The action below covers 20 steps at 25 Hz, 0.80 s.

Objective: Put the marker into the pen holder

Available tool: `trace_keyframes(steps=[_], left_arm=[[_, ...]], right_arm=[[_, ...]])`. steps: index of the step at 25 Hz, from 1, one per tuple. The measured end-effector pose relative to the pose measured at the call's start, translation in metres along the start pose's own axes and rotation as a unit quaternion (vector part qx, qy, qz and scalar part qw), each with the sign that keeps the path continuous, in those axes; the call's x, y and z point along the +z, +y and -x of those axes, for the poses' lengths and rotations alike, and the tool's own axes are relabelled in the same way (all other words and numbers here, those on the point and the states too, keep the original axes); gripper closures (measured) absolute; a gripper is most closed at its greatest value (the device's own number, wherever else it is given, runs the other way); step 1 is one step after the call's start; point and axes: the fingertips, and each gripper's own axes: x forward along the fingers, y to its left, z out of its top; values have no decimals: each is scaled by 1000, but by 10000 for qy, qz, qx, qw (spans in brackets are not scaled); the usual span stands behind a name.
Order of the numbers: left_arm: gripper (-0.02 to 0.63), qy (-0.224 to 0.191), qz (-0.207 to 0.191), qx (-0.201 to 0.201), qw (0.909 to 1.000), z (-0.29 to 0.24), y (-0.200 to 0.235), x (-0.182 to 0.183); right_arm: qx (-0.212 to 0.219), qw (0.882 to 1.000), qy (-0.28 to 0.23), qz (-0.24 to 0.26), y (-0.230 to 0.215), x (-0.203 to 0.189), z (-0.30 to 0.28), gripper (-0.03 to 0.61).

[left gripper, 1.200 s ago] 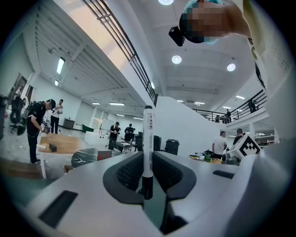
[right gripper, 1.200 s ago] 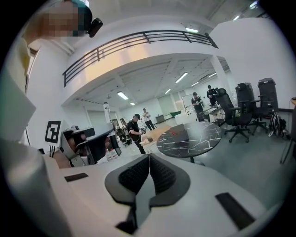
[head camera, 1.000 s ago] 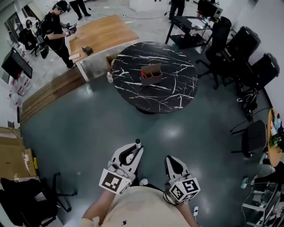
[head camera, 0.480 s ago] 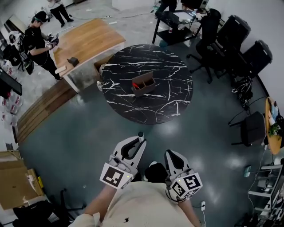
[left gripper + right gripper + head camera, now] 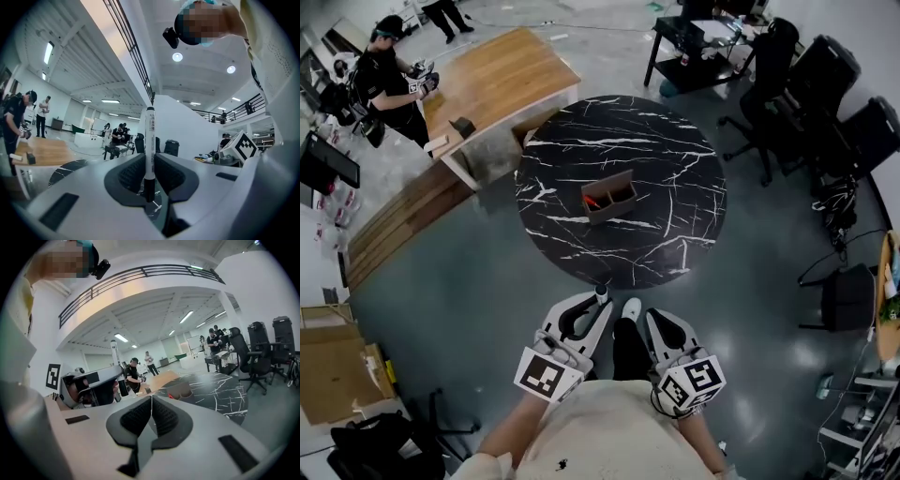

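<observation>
My left gripper point(image 5: 594, 311) is shut on a marker point(image 5: 149, 145) with a white barrel and black ends, held upright across the jaws; its tip point(image 5: 601, 292) sticks out in the head view. My right gripper point(image 5: 657, 322) is shut with nothing between its jaws. The brown pen holder point(image 5: 609, 196), with something red in one compartment, stands near the middle of the round black marble table point(image 5: 675, 216), well ahead of both grippers. The pen holder point(image 5: 180, 392) also shows in the right gripper view, beyond the shut jaws point(image 5: 151, 404).
A wooden table point(image 5: 492, 80) with a person point(image 5: 394, 80) beside it is at the back left. Black office chairs point(image 5: 853, 122) line the right side. A cardboard box point(image 5: 333, 361) lies at the left. Grey floor point(image 5: 459, 300) lies between me and the round table.
The round table and pen holder have come nearer and lower in the head view. Both grippers keep the same pose, the left still holding the marker.
</observation>
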Motion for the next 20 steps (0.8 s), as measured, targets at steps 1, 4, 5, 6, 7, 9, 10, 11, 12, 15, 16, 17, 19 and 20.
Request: trace_keyframes(steps=[1,4,5,6,7,9,10,11,12,15,16,17,19,20], left_arm=[[548,-18,8,151,9999,-13,6,2],[548,-51,15,549,9985,-50,26,8],[548,-97,14,663,9977,-61,32,10],[548,-166,14,782,9968,-71,37,12],[548,-264,21,915,9955,-81,42,15],[548,-494,42,1230,9912,-97,54,20],[548,-580,34,1387,9886,-104,61,21],[548,-630,10,1519,9864,-110,66,22],[548,-652,-25,1614,9847,-116,70,23],[548,-622,-186,1725,9829,-134,76,24],[548,-587,-252,1745,9826,-140,78,22],[548,-556,-304,1766,9822,-146,81,20],[548,-578,-353,1815,9811,-159,91,16],[549,-638,-334,1856,9800,-166,97,16]], right_arm=[[119,9999,9,56,-10,9,-10,560],[431,9987,3,259,-40,43,-38,560],[505,9983,-5,279,-51,54,-45,560],[578,9979,-14,291,-62,64,-52,561],[657,9973,-17,320,-73,73,-59,560],[805,9958,20,447,-93,87,-71,560],[865,9949,52,515,-101,92,-77,560],[921,9941,76,566,-107,96,-81,560],[977,9934,88,599,-111,100,-85,560],[1081,9924,109,575,-120,105,-90,560],[1078,9927,129,519,-123,105,-92,561],[1059,9932,155,450,-126,104,-94,561],[1027,9939,214,336,-133,100,-100,560],[1020,9940,249,299,-137,98,-103,560]])
